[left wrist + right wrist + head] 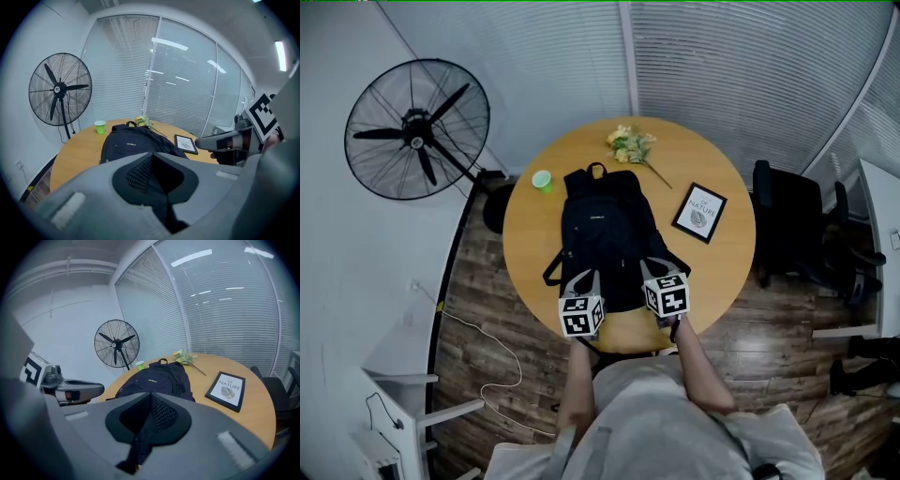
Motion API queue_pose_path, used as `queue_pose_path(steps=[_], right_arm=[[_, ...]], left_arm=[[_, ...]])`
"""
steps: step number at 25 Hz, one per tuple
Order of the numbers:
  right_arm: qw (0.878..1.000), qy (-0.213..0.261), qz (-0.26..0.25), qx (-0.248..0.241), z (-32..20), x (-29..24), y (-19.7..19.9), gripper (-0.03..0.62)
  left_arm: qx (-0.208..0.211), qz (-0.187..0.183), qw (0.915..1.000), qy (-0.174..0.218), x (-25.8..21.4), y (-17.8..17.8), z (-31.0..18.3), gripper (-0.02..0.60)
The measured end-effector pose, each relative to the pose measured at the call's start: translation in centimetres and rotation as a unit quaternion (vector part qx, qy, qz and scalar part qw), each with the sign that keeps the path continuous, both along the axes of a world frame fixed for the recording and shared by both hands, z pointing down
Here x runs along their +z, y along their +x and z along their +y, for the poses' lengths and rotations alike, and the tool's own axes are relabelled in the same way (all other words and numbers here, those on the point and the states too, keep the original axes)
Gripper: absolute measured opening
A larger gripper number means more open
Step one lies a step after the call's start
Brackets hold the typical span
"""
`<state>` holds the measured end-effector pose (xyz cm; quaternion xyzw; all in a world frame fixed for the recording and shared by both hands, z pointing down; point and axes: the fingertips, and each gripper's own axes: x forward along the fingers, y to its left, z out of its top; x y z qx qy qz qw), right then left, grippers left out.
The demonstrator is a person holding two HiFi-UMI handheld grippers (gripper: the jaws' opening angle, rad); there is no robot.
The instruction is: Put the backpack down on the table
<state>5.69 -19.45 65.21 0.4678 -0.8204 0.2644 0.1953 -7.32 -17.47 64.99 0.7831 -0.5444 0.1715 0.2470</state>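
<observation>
left tongs (581, 277) and right tongs (655, 269) pinch the backpack (605, 225) lying on the table (724, 272)

Black backpack (605, 230) on tan, wood-grain bench (722, 272). Green cup (542, 180); pale yellow flowers (630, 143); black-framed white picture (699, 212) with a grey leaf motif. Black fan (417, 128). Grey left gripper (580, 277) and right gripper (657, 269); cubes (581, 315) patterned with black-and-white squares. Dark brown plank floor (487, 309).
</observation>
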Motion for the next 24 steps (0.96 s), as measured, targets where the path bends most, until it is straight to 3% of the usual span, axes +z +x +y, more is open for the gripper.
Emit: queue_pose_path(steps=[24], right_arm=[[1.000,0.000,-0.001,-0.005,0.83,-0.32,0.29,0.000]], left_arm=[[0.004,-0.002,1.0000,0.005,-0.71,0.36,0.50,0.005]])
